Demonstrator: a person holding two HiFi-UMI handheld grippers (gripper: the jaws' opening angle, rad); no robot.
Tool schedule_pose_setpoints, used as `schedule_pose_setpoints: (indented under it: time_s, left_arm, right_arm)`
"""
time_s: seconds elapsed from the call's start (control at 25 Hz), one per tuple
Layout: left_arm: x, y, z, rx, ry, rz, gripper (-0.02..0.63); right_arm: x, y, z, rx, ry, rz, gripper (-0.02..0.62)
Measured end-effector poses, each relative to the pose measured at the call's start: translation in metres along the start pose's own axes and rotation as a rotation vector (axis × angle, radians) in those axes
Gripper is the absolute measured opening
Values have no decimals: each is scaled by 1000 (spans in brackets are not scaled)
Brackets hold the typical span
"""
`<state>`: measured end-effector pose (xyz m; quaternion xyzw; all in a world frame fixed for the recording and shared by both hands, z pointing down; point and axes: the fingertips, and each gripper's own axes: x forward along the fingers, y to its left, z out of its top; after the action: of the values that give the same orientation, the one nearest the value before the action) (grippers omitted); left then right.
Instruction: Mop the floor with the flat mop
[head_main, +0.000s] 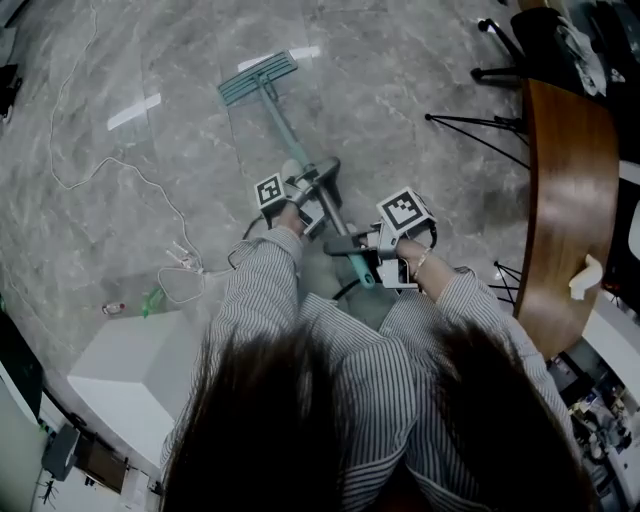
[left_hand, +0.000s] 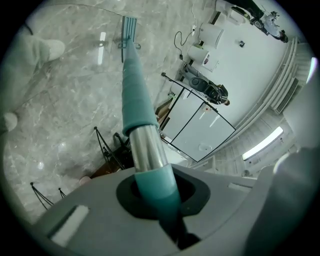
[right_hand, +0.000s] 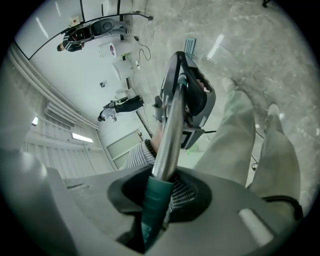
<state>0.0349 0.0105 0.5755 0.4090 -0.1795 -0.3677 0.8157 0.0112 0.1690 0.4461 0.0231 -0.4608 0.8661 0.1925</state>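
I am clamping the right tool (right_hand: 155, 212) on the dark teal grip at the near end of the teal-and-silver flat mop (head_main: 283, 122). Just beyond it, I am pinching the left tool (left_hand: 156, 200) round the same long metal pole (left_hand: 134, 95), at a lighter teal sleeve. The pole is slanting away from me, down to the grey marble floor (head_main: 120, 230). The rectangular teal mop head (head_main: 258, 78) is lying flat on that floor, well ahead of both tools. A thin white cable (head_main: 118, 168) is trailing over the floor at the left. A curved brown wooden bench (head_main: 565, 180) is standing at the right.
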Motion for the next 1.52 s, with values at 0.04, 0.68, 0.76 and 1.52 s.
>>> schedule_pose_setpoints:
  time_s: [0.04, 0.68, 0.76, 1.52]
  left_arm:
    - [6, -11, 18, 3, 4, 6, 15]
    - [96, -179, 298, 84, 16, -12, 15]
    - [101, -183, 309, 102, 32, 23, 15]
    - [100, -174, 310, 98, 40, 72, 9]
  right_arm:
    - [6, 12, 18, 1, -9, 9, 84]
    - [91, 182, 294, -25, -116, 57, 84]
    - [94, 188, 307, -26, -131, 65, 83]
    - [97, 175, 310, -13, -142, 17, 71]
